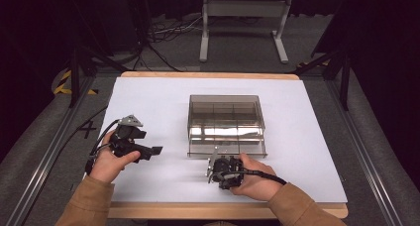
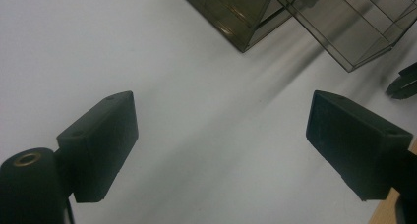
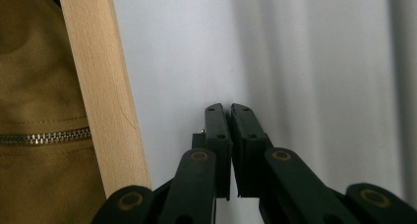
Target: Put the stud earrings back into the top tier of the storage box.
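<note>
resting on the table [image 1: 148, 94], both hands grip hand-held grippers.

The box [image 1: 226, 124] is smoky see-through plastic, glossy, with bright glints. The table [image 1: 148, 92] has a matt, smooth white top and a pale bare-wood edge. The grippers' fingers [image 2: 101, 143] are matt black plastic. The sleeve [image 1: 86, 201] is tan cloth.
</note>
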Demonstrator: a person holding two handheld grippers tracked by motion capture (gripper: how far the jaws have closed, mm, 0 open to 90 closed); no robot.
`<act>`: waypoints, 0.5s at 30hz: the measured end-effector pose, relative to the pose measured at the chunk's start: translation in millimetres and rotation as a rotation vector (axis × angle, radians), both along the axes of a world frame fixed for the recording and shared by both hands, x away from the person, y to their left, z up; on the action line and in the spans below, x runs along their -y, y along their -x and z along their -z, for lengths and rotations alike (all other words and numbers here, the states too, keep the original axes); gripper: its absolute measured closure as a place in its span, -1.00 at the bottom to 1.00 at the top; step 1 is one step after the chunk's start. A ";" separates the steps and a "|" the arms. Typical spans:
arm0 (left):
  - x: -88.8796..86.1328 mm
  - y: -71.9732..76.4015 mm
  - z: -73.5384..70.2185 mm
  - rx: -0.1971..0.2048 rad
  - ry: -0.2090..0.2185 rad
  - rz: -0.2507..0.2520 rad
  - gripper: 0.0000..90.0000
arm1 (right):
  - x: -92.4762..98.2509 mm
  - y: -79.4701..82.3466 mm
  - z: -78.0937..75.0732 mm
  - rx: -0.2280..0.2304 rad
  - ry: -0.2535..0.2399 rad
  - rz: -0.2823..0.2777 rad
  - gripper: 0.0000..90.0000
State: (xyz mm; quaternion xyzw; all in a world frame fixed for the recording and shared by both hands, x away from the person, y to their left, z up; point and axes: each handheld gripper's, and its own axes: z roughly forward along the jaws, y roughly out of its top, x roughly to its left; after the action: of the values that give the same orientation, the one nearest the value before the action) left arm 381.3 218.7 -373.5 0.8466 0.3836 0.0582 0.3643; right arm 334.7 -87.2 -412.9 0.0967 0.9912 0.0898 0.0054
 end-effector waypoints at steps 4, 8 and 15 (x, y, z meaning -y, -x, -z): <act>-0.8 0.0 -0.2 -0.001 0.003 -0.002 -0.72 | 1.0 -1.4 -0.5 -0.010 -0.005 0.002 0.94; -1.3 -0.4 0.1 0.000 0.005 -0.002 -0.72 | 2.1 -1.8 -2.7 -0.015 -0.016 0.006 0.94; -1.0 -0.3 0.0 -0.001 0.004 -0.002 -0.72 | 6.5 -3.1 -14.9 -0.012 -0.058 0.020 0.94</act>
State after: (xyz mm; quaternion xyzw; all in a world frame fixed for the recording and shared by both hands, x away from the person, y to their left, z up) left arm 381.5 219.8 -373.5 0.8455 0.3850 0.0573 0.3656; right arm 337.8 -93.7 -397.9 0.1073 0.9872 0.1177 -0.0025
